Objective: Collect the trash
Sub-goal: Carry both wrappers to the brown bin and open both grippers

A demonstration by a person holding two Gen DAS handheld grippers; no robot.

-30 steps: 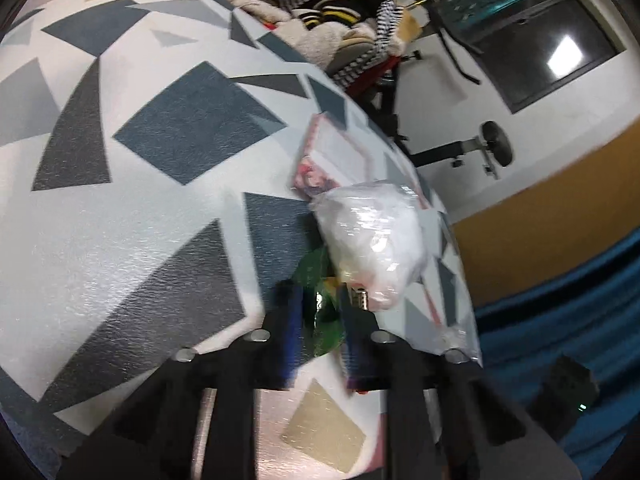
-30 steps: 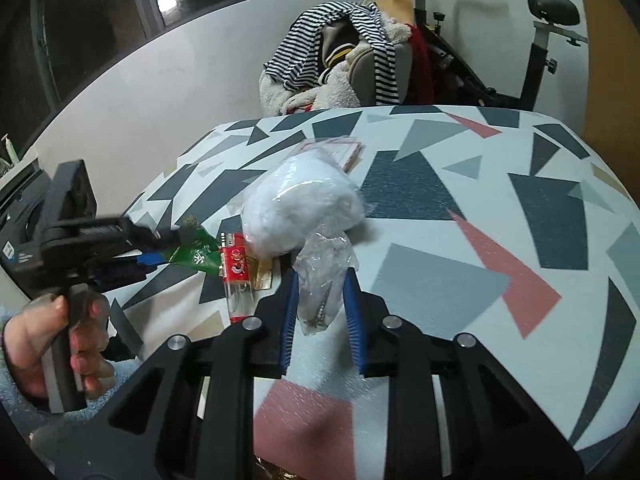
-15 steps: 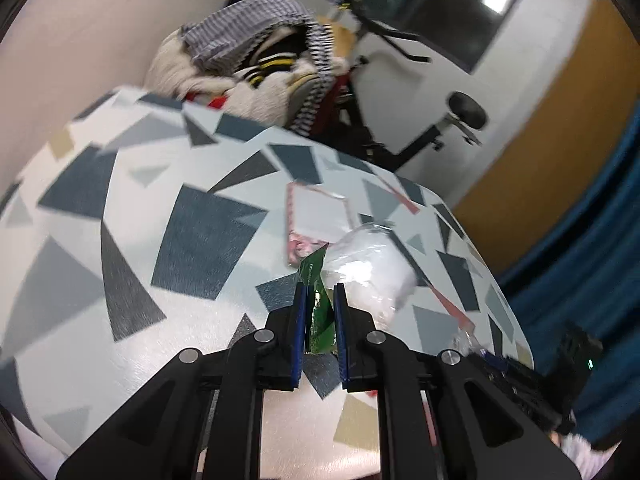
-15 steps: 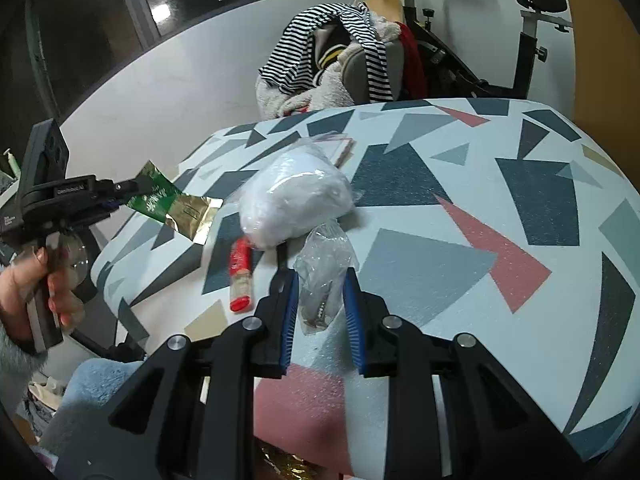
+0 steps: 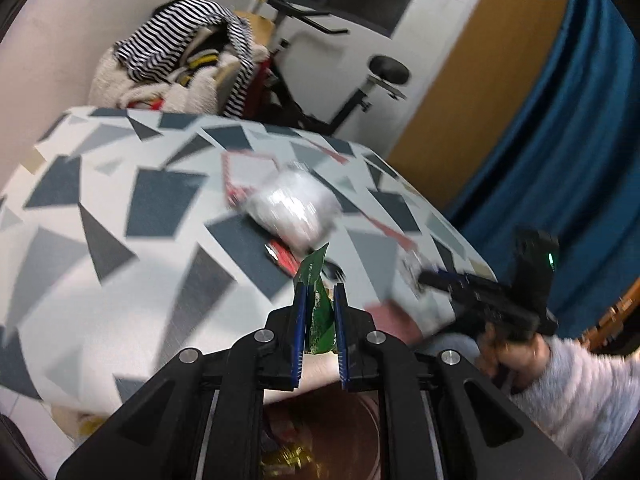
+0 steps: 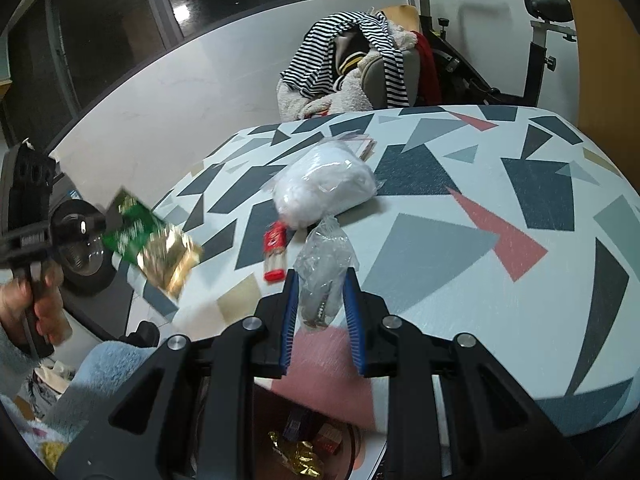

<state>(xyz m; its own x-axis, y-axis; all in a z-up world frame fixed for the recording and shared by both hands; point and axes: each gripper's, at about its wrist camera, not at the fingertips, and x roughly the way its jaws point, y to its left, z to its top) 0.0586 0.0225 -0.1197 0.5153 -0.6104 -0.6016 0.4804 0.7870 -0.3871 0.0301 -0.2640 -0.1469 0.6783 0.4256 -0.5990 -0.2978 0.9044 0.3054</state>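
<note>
My left gripper [image 5: 320,292] is shut on a green and gold snack wrapper [image 5: 318,308]; in the right wrist view the wrapper [image 6: 154,242] hangs in the air left of the table edge. My right gripper [image 6: 322,280] is shut on a crumpled clear plastic bag [image 6: 324,264] at the table's front edge. A white stuffed plastic bag [image 6: 324,188] and a red tube [image 6: 274,254] lie on the patterned table [image 6: 480,208]. A brown bin [image 6: 312,448] with gold and red trash sits below the table edge, also seen in the left wrist view [image 5: 340,432].
A flat red-edged clear packet [image 5: 248,172] lies behind the white bag. A chair heaped with striped clothes [image 6: 352,60] and an exercise bike [image 6: 532,40] stand behind the table. A blue curtain [image 5: 560,152] hangs to the right.
My left gripper lifted the green wrapper off the table and carried it back and out past the table's left edge. My right gripper stayed shut on the clear bag near the front edge.
</note>
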